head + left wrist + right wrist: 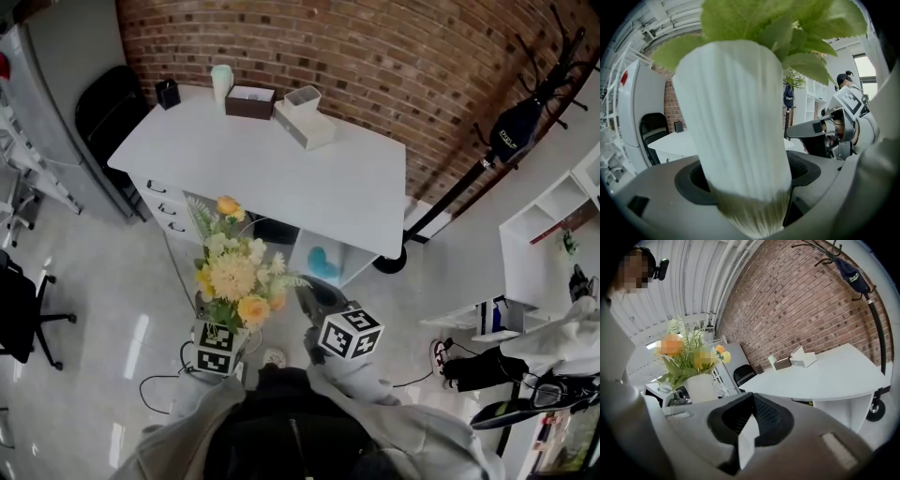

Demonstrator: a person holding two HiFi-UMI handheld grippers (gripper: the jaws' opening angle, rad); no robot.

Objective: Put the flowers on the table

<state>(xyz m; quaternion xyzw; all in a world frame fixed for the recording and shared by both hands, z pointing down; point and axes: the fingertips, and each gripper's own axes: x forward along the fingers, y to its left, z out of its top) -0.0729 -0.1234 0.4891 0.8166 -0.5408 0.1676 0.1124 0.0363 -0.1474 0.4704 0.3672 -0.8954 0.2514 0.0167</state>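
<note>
Carry step, by my reading. The left gripper (750,206) has its jaws clamped on the ribbed white vase (736,126) of flowers (234,274), held short of the white tabletop (281,178). The right gripper (749,427) has its jaws together, empty. Next: step forward and set the vase down upright on bare tabletop. The white print on the hanging bag (511,131) is too small to read.

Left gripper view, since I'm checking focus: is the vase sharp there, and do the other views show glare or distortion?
Left gripper view: the ribbed white vase fills the frame, its base smeared where the left gripper clamps it. Head view: glare streaks on the floor, brick wall bowed by the lens. Right gripper view: table crisp, edges curved, corners dark.
</note>
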